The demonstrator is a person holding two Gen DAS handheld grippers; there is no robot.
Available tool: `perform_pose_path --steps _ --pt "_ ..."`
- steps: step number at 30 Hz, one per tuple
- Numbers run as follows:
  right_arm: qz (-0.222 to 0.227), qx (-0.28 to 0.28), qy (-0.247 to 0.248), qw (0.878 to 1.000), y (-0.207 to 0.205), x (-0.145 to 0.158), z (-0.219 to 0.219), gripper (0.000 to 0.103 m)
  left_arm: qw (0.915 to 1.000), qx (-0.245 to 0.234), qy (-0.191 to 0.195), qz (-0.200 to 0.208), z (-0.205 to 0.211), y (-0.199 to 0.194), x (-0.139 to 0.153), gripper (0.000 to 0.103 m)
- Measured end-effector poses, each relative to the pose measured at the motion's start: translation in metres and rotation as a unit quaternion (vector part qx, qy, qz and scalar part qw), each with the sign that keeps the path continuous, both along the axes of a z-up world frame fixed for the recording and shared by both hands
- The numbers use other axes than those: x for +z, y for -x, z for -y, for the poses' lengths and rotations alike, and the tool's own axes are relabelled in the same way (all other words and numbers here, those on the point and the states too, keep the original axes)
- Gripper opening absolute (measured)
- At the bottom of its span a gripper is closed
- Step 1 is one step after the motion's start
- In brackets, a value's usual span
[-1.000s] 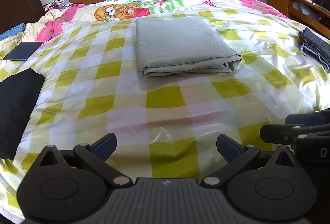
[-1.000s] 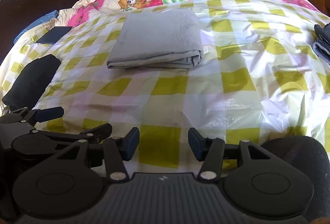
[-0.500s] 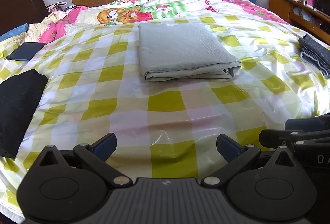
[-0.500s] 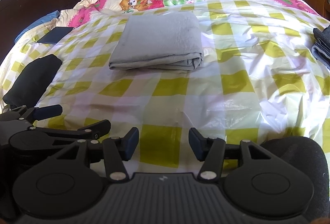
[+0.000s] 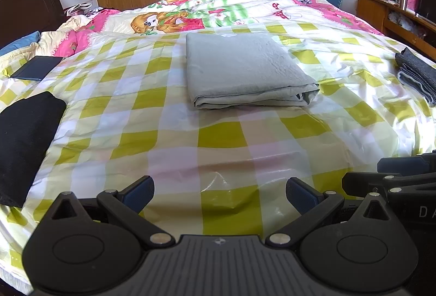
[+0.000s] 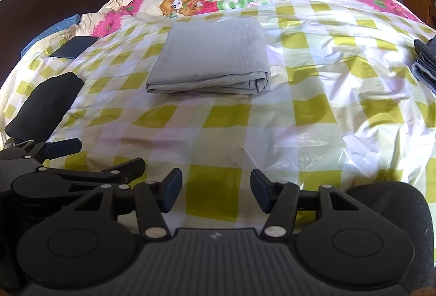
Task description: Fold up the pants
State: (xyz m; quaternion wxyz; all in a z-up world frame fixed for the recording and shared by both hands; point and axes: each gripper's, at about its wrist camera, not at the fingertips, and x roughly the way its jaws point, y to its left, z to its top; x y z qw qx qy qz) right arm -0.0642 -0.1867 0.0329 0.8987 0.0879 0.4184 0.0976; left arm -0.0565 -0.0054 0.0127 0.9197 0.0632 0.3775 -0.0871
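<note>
Fingers of our left gripper stand wide apart, and only the bed cover shows between them. The right gripper is also open and empty, with a narrower gap. Both hover side by side over the near edge of the bed, well apart from the pants.

We go now from the biggest thing to the smallest. The checked cover, yellow and white and shiny like plastic, fills almost the whole view. The grey pants lie on it near the middle, as a flat rectangle of several layers, with the thick folded edge towards us and a small loose corner at its right end. A black garment lies at the left edge of the cover. A dark grey folded stack sits at the right edge. A dark blue flat thing, maybe a notebook, rests far on the left.

Compared with one second ago, almost nothing is different. The pants keep the same shape and the same place, both grippers stay where they were, and no cloth is in the fingers. We judge from this that the folding of this pair is already finished and we are only resting, or waiting for the next piece
</note>
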Motion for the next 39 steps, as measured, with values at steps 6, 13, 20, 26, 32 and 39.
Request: perform_pose_path --steps 6,13,20,26,32,39 --pt "-0.007 -0.004 0.004 1.0 -0.001 0.0007 0.0006 0.057 1.0 0.003 0.004 -0.001 -0.0006 0.0002 0.0011 0.103" --pt "-0.014 -0.013 0.01 1.0 -0.0033 -0.0031 0.0028 0.057 1.0 0.004 0.008 -0.001 -0.0017 0.0001 0.002 0.103" --pt "-0.016 -0.013 0.008 1.0 -0.0041 -0.0034 0.0036 0.057 1.0 0.004 0.006 -0.001 -0.0016 0.0004 0.0016 0.103" --pt "-0.017 -0.013 0.007 1.0 -0.0052 -0.0046 0.0034 0.057 1.0 0.004 0.006 -0.001 -0.0018 0.0006 0.0015 0.103" --pt "-0.017 -0.013 0.007 1.0 -0.005 -0.0046 0.0034 0.057 1.0 0.004 0.006 -0.001 -0.0021 0.0005 0.0015 0.103" --pt "-0.017 -0.013 0.007 1.0 -0.0051 -0.0046 0.0033 0.057 1.0 0.004 0.006 -0.001 -0.0022 0.0005 0.0014 0.103"
